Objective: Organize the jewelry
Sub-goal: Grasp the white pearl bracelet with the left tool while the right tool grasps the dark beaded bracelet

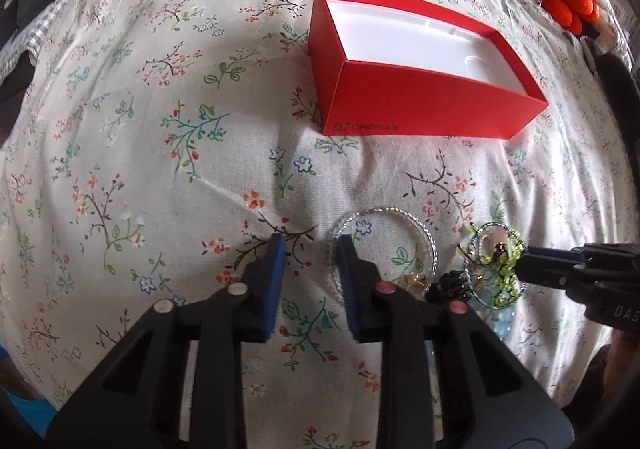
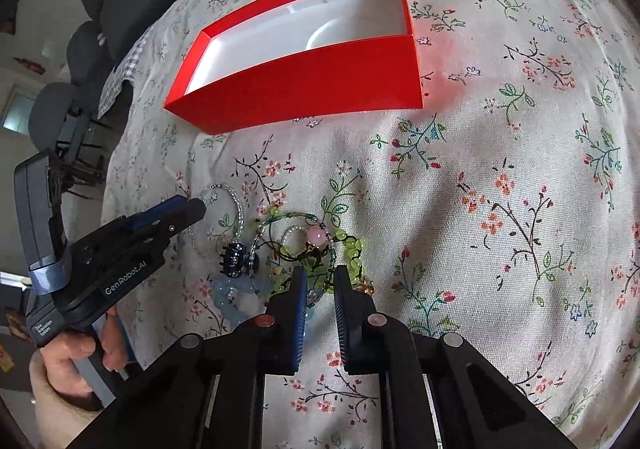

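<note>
On the flowered bedcover (image 1: pixel 140 129) a small heap of jewelry lay in front of an open red box (image 1: pixel 420 109), which stood empty with its white inside showing, in the upper middle of both views.

In the left wrist view the left gripper (image 1: pixel 310 245) pointed down at the cloth in the lower middle of the frame. Its jaws stood narrow but with a gap, and only cloth showed between them. Its right fingertip (image 1: pixel 345 245) rested on the left edge of a clear beaded bracelet (image 1: pixel 430 245), so the ring lay just to the right of the gripper, not inside it. I could not tell if the tip pressed the beads.

In the right wrist view the right gripper (image 2: pixel 319 275) stood in the lower middle, jaws nearly closed, with a strand of the green beaded bracelet (image 2: pixel 352 245) passing into the gap. Whether the pads really pinched it I could not tell. A dark blue hair claw (image 2: pixel 234 259) and a pale blue piece (image 2: pixel 224 297) lay just left of it. A hand (image 2: pixel 66 365) held the left gripper at the lower left
</note>
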A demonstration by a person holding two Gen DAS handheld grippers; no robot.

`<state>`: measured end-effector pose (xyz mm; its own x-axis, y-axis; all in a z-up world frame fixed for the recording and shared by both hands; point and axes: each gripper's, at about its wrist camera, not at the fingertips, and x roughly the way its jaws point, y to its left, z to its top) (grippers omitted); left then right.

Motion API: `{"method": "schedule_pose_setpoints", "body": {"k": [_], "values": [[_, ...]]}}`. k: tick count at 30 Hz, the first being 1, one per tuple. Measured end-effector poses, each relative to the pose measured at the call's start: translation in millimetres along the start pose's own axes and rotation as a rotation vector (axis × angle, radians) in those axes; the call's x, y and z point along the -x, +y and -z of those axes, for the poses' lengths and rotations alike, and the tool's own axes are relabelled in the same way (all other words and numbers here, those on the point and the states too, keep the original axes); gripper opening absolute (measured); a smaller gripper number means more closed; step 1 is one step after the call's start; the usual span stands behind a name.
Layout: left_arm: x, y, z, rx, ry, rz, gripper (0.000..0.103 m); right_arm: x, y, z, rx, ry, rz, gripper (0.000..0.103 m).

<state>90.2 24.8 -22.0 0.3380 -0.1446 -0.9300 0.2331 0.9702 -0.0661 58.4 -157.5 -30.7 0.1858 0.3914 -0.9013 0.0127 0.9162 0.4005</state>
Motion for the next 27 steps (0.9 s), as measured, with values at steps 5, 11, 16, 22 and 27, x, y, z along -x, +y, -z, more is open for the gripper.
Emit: {"method": "schedule_pose_setpoints", "body": {"k": [5, 11, 16, 22, 27], "values": [[3, -1, -4, 0.003, -0.006, -0.002, 0.005, 11, 2, -3, 0.019, -0.039, 0.007, 0.007], [20, -4, -9, 0.024, -0.046, 0.023, 0.005, 33, 6, -3, 0.034, -0.091, -0.011, 0.006], [38, -9, -15, 0.025, -0.092, 0.054, 0.005, 53, 9, -6, 0.039, -0.140, -0.026, 0.006], [53, -16, -22, 0.041, -0.134, 0.073, 0.005, 62, 8, -11, 0.005, -0.145, -0.041, 0.009], [56, -21, -22, 0.046, -0.141, 0.083, 0.005, 40, -6, -7, -0.044, -0.072, -0.043, 0.064]]}}
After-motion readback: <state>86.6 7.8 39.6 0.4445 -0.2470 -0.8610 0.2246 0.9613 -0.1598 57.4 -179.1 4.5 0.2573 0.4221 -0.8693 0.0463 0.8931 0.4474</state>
